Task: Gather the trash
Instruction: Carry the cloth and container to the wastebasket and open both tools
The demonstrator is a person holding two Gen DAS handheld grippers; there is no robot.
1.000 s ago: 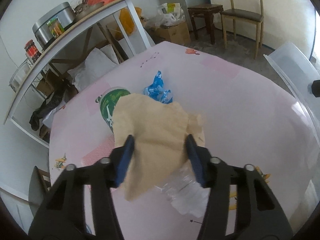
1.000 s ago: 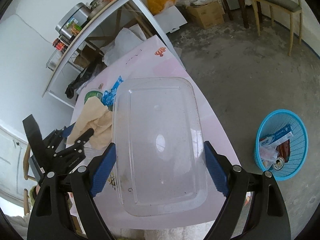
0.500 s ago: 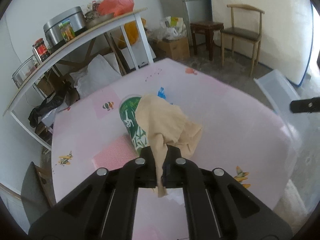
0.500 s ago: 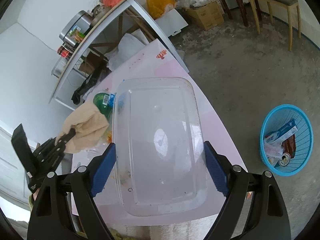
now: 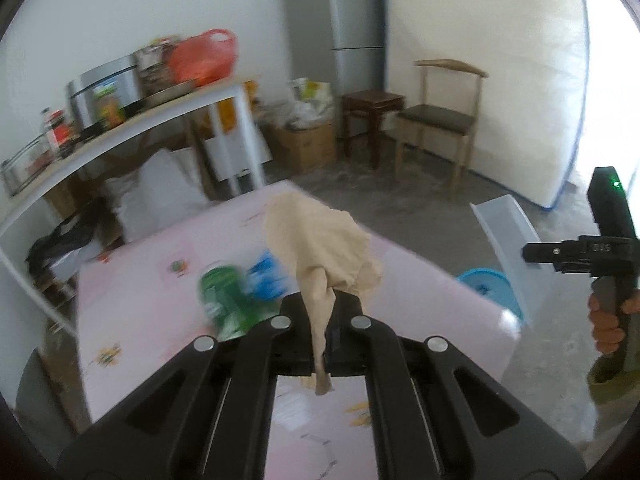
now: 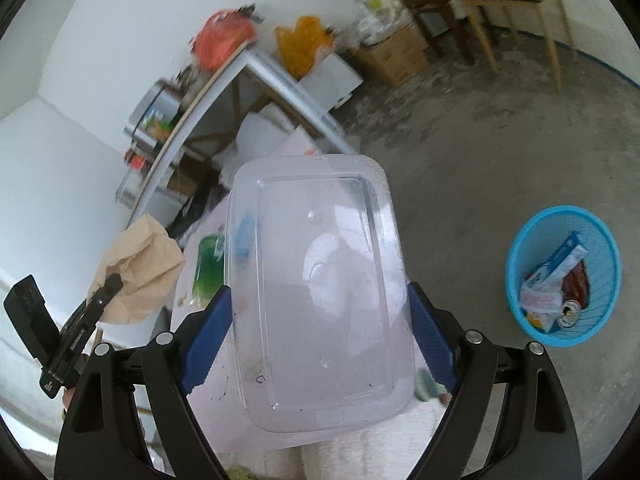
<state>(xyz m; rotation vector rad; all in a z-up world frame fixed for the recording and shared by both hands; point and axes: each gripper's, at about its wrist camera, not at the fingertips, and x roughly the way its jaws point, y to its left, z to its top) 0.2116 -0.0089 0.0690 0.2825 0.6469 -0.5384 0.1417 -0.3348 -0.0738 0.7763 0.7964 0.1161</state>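
My left gripper (image 5: pixel 320 330) is shut on a crumpled brown paper (image 5: pixel 320 246) and holds it up above the pink table (image 5: pixel 152 264); the paper also shows in the right wrist view (image 6: pixel 138 268). My right gripper (image 6: pixel 318 332) is shut on a clear plastic container (image 6: pixel 320 288), held between the blue pads (image 6: pixel 206 338) beside the table's edge. A green can (image 5: pixel 224 300) and a blue wrapper (image 5: pixel 266 278) lie on the table. A blue trash basket (image 6: pixel 562 276) with several wrappers inside stands on the floor at the right.
A white shelf (image 5: pixel 132 120) with a steel pot (image 5: pixel 106 92) and a red bag stands behind the table. A wooden chair (image 5: pixel 442 120), a stool (image 5: pixel 372 104), a cardboard box and a grey fridge (image 5: pixel 340 36) line the far wall on a concrete floor.
My left gripper closed on the brown paper and lifted it off the table, uncovering the green can. My right gripper rose slightly with the clear container.
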